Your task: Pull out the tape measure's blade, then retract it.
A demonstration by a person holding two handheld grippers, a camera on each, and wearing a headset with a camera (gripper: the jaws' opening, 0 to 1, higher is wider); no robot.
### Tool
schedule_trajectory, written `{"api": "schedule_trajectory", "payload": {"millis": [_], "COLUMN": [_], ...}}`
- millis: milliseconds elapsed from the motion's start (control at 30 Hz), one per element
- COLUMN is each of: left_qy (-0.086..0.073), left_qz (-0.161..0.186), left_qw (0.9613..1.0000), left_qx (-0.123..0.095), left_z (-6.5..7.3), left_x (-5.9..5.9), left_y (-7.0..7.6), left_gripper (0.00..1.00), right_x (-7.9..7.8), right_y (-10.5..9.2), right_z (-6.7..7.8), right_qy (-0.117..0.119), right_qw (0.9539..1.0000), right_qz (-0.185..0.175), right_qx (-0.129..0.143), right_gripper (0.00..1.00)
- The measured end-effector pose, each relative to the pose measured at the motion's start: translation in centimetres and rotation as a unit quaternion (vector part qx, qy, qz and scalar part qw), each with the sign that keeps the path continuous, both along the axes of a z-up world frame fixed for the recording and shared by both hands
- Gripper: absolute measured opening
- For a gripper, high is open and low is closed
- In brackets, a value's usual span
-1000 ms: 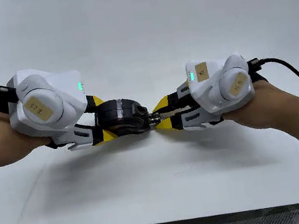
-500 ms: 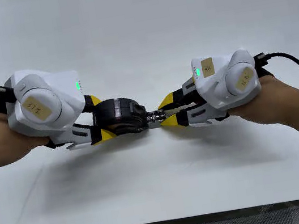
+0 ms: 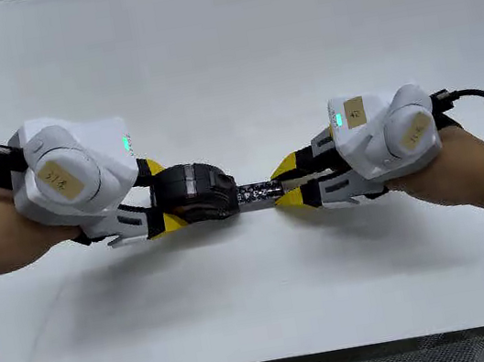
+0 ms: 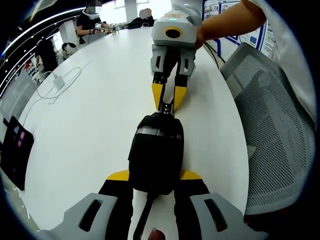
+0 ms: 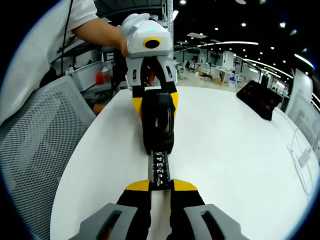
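Tape measure (image 3: 193,192) mid-frame sits clamped in left hand-held gripper (image 3: 164,194); right hand-held gripper (image 3: 282,183), pinching blade (image 3: 258,193), should pull straight, level.

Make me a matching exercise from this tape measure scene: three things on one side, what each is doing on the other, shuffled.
Things:
1. left gripper
2. right gripper
3. blade

States:
A. pinches the blade's end
B. spans the gap between the two grippers, numbers showing
C. clamps the black tape measure case

Pairs: 1-C, 2-A, 3-B
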State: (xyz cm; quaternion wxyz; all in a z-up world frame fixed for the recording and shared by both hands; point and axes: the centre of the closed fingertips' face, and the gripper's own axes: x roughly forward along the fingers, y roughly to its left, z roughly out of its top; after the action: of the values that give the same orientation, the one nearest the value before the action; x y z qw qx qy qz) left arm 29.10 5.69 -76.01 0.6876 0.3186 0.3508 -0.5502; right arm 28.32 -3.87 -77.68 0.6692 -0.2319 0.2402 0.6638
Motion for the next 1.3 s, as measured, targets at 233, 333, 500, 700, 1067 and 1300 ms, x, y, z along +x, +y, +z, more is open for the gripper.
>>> {"api": "schedule_trajectory", "payload": {"millis": [233, 333, 500, 700, 1067, 1300], "left_qy": [0.0, 0.0, 0.001, 0.001, 0.001, 0.003], "left_qz": [0.0, 0.0, 0.001, 0.001, 0.002, 0.004], "left_qw": [1.0, 1.0, 1.0, 1.0, 1.0, 1.0], "left_qx": [0.001, 0.0, 0.001, 0.001, 0.002, 0.001], "left_z": [0.0, 0.0, 0.0, 0.0, 0.0, 0.0], "left_x": [0.0, 0.0, 0.0, 0.0, 0.0, 0.0], "left_y": [0.0, 0.0, 0.0, 0.0, 0.0, 0.0], "left_gripper": [0.26, 0.26, 0.26, 0.26, 0.26, 0.26], "right_x": [0.1, 0.2, 0.2, 0.2, 0.2, 0.4], "right_y": [-0.8, -1.2, -1.6, -2.2, -3.2, -4.0], "right_z": [-0.1, -0.1, -0.2, -0.1, 0.1, 0.1], "right_qy": [-0.001, 0.0, -0.003, -0.004, -0.006, -0.01], "right_qw": [1.0, 1.0, 0.9999, 0.9999, 0.9998, 0.9997], "right_qz": [-0.006, -0.008, -0.008, -0.01, -0.015, -0.017], "right_qx": [-0.004, -0.004, -0.007, -0.011, -0.014, -0.017], "right_gripper": [0.1, 0.1, 0.1, 0.1, 0.1, 0.1]}}
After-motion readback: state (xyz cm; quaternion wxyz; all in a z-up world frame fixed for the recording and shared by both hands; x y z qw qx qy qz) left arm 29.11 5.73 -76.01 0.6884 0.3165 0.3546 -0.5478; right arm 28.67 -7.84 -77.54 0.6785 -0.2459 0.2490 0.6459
